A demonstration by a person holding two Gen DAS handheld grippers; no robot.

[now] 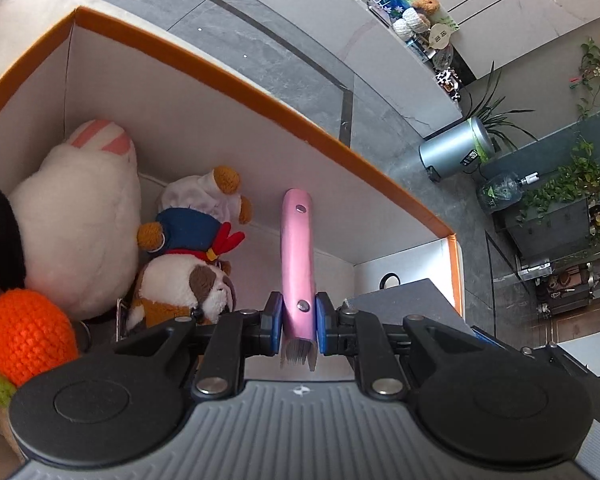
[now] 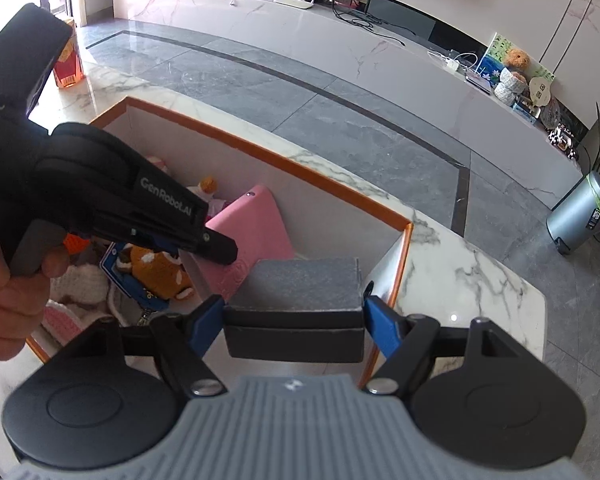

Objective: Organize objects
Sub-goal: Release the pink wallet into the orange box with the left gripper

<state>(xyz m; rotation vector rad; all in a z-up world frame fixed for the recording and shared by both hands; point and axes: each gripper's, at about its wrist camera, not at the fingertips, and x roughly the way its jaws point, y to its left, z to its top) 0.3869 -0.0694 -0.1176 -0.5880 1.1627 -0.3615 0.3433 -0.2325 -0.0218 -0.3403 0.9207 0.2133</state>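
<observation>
**Both jaws loaded over the box**

Jaws of our left gripper (image 1: pixel 296 320) stand nearly together, clamped on a pink case (image 1: pixel 297 256) near its lower end; the case runs straight ahead from the pads, and paper edges show at its near end between them. Left of these jaws, down in the box (image 1: pixel 228 76), we see a white plush (image 1: pixel 80 224), a bear in a chef hat (image 1: pixel 198 220), a brown-and-white dog (image 1: pixel 188 288) and an orange knit toy (image 1: pixel 28 332). Our right gripper (image 2: pixel 294 316) has its jaws wide, pressed on the two sides of a grey block (image 2: pixel 300 288) that sits just over the box's near right corner. Ahead and left of these jaws we see the left gripper in a hand (image 2: pixel 8 284), with the pink case beyond it.
</observation>
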